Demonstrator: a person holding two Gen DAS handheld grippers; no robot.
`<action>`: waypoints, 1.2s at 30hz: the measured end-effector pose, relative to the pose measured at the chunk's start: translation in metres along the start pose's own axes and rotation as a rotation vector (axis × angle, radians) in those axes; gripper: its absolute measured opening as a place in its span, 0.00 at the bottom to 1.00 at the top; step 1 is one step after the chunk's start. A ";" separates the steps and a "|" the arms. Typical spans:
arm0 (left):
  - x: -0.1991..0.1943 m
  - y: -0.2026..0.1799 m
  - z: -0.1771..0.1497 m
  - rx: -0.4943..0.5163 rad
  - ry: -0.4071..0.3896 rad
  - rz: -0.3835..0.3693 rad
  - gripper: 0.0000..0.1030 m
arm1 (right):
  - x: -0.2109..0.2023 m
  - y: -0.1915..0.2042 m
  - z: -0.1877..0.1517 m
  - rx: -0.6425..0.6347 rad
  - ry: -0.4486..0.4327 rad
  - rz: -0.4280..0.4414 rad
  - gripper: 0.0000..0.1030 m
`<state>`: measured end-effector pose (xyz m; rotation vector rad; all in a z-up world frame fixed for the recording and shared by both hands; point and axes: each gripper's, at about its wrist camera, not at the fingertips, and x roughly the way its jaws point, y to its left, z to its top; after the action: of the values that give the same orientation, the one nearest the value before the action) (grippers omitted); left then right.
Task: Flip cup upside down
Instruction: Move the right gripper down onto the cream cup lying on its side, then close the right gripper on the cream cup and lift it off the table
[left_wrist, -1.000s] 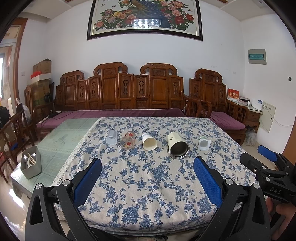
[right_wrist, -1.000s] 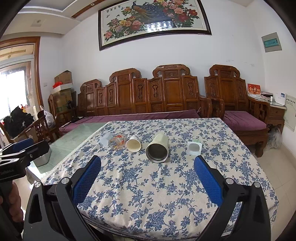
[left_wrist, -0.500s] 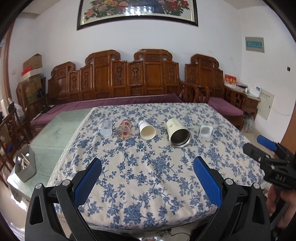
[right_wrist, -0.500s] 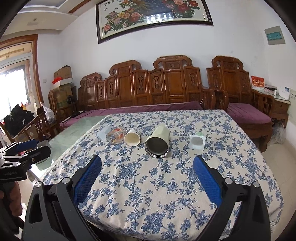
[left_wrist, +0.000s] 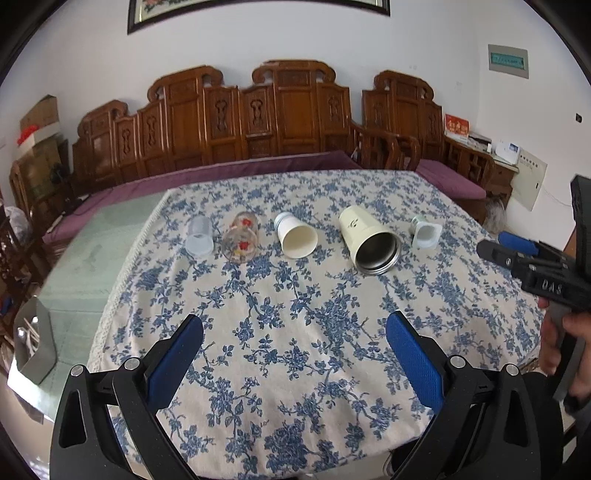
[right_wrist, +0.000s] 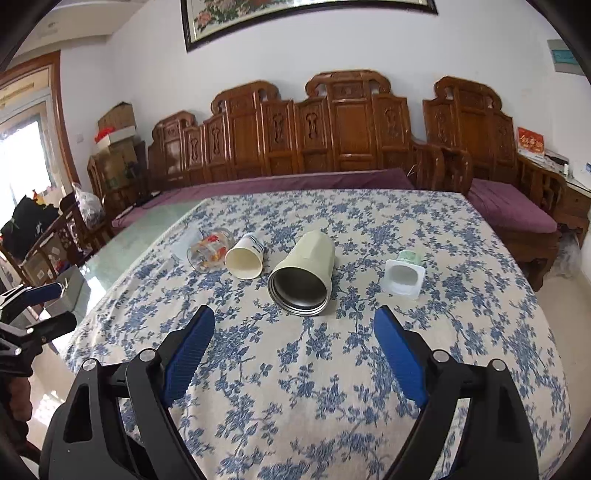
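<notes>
Several cups lie on their sides in a row on the floral tablecloth (left_wrist: 295, 332): a frosted plastic cup (left_wrist: 200, 236), a glass with red flowers (left_wrist: 242, 240), a white paper cup (left_wrist: 295, 236), a cream steel-lined tumbler (left_wrist: 369, 240) and a small white yogurt pot (left_wrist: 426, 232). Their mouths face me. In the right wrist view the tumbler (right_wrist: 304, 273), paper cup (right_wrist: 245, 256), glass (right_wrist: 208, 249) and pot (right_wrist: 404, 277) lie ahead. My left gripper (left_wrist: 295, 354) is open and empty over the near cloth. My right gripper (right_wrist: 293, 347) is open and empty, just short of the tumbler.
A carved wooden bench (left_wrist: 258, 122) with a purple cushion runs behind the table. A bare green glass strip (left_wrist: 99, 251) lies left of the cloth. A metal utensil holder (left_wrist: 33, 339) stands at the left. The right gripper shows at the right edge of the left wrist view (left_wrist: 535, 273).
Both grippers have moved forward and tipped down toward the table. The cups now look larger and closer. The cups have not moved. Both jaws stay open.
</notes>
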<state>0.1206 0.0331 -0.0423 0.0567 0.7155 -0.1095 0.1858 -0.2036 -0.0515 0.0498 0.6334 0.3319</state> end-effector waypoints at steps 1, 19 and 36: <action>0.005 0.002 0.001 -0.002 0.008 -0.003 0.93 | 0.008 0.000 0.004 -0.013 0.009 -0.003 0.87; 0.089 0.038 -0.001 -0.039 0.134 -0.033 0.93 | 0.184 -0.014 0.077 -0.029 0.274 0.001 0.86; 0.121 0.035 0.041 -0.050 0.136 -0.058 0.93 | 0.308 -0.030 0.076 0.121 0.687 -0.013 0.84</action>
<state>0.2420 0.0543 -0.0901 -0.0050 0.8560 -0.1442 0.4715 -0.1298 -0.1711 0.0469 1.3338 0.2960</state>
